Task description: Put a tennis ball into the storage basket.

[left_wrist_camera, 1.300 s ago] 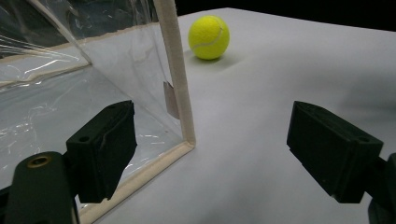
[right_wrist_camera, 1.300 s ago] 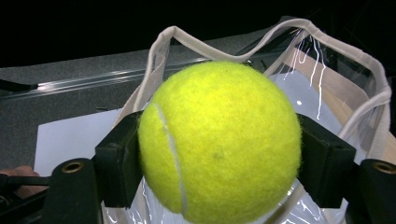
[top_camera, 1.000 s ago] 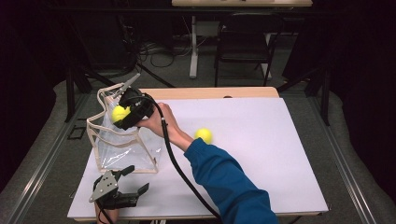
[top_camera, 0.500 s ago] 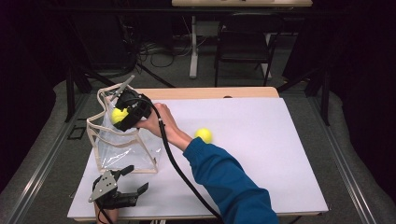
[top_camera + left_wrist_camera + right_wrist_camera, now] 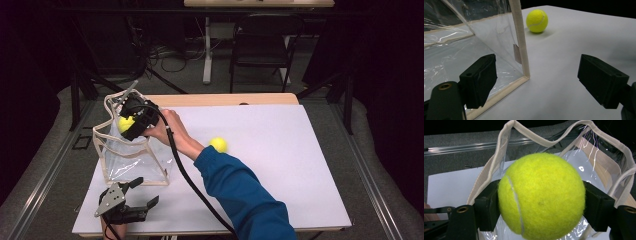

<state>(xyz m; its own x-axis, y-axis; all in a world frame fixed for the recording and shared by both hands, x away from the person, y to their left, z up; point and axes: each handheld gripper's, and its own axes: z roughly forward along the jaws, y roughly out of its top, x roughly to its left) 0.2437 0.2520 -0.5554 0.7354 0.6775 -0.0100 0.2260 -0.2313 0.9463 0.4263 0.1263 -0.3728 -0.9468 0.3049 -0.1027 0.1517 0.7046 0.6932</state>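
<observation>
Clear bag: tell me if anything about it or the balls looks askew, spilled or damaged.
Nothing stands out. The clear bag stands upright on the white table, mouth open; its soft rim sags unevenly. The right tool holds one tennis ball over the mouth; the second ball lies beside it.

The high view looks down on the table [image 5: 300, 165]; both gripper views sit close, sharing the bag [image 5: 131, 159].

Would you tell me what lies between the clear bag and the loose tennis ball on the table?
Bare white table, per the left gripper view, separates clear bag from loose ball.
</observation>
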